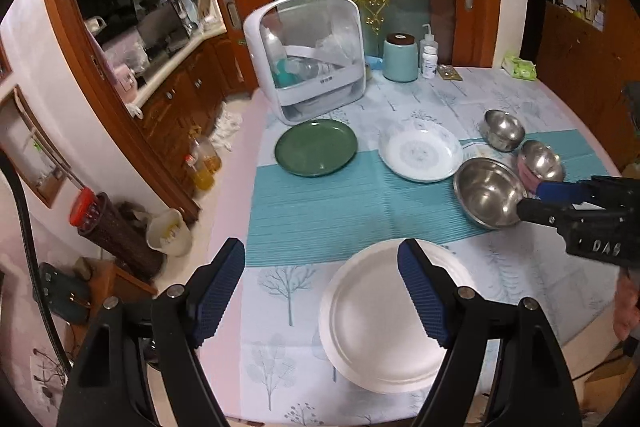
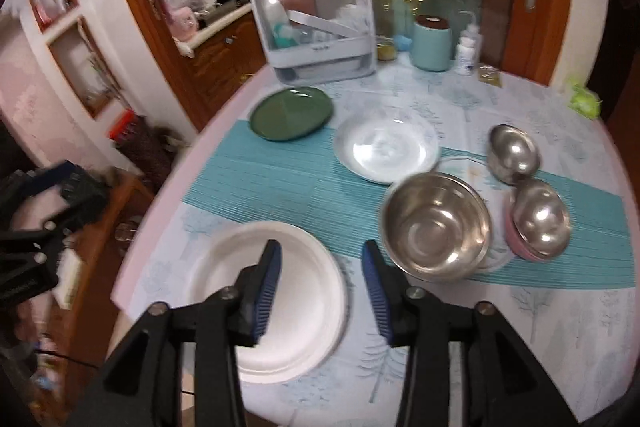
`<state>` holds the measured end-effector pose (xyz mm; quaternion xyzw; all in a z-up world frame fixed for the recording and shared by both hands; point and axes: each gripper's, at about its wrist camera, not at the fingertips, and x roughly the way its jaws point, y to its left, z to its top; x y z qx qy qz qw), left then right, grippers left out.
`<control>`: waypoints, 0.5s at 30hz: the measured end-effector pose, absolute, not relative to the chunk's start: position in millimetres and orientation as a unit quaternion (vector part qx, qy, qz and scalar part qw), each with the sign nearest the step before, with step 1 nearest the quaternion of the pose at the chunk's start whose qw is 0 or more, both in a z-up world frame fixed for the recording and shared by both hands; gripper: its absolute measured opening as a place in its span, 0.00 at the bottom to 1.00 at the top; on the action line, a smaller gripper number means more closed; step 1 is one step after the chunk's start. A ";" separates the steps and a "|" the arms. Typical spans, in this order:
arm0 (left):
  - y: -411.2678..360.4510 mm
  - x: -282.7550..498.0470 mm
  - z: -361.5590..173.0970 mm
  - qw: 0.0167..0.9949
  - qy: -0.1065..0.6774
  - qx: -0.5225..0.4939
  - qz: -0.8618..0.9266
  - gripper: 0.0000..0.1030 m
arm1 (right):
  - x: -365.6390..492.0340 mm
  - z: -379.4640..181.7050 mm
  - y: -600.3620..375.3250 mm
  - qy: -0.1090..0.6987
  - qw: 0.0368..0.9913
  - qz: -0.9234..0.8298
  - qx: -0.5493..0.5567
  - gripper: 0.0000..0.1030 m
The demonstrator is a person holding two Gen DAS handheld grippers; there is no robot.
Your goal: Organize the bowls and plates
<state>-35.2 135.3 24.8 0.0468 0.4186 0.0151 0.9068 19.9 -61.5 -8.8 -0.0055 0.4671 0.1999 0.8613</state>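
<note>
A round table (image 1: 520,95) with a tree-print cloth carries the dishes, and a teal mat (image 1: 340,203) runs across its middle. The white plate (image 1: 376,323) lies at the near edge of the table, just off the mat. The left tongs (image 1: 320,291) hang above it, spread wide and grasping nothing, the right pad over the plate's rim and the left pad out over the cloth. The green plate (image 1: 316,146) sits on the far edge of the mat toward the table's left side, and the patterned white dish (image 1: 420,155) lies beside it to the right, the two apart. Right of that dish stands the big steel bowl (image 2: 436,225) on the mat. The right tongs (image 2: 320,291) are released too, empty, hovering over the near part of the table between the white plate and the big steel bowl; in the left wrist view their tip reaches the near rim of that bowl, though I cannot tell whether it touches. Near the right edge a small steel bowl (image 2: 514,153) stands alone, and another steel bowl (image 2: 540,221) rests nested in a pink bowl (image 2: 516,243) just in front of it. At the far edge stand a clear-fronted white box (image 1: 308,59), a pale teal canister (image 1: 400,57) and a white bottle (image 1: 429,61).
</note>
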 end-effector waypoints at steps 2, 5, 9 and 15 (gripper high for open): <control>140.7 -29.1 31.0 0.903 0.430 0.030 0.004 0.76 | 26.8 -1.1 -68.1 0.466 0.858 0.214 0.019 0.62; 146.1 -15.8 36.5 0.899 0.438 0.015 -0.010 0.81 | 35.5 12.4 -74.2 0.450 0.870 0.200 0.016 0.69; 148.5 7.5 37.9 0.893 0.449 0.031 -0.019 0.81 | 46.2 26.3 -72.6 0.426 0.886 0.183 -0.015 0.69; 156.6 56.8 39.8 0.900 0.422 0.112 0.010 0.81 | 83.6 44.6 -54.8 0.416 0.893 0.157 -0.066 0.69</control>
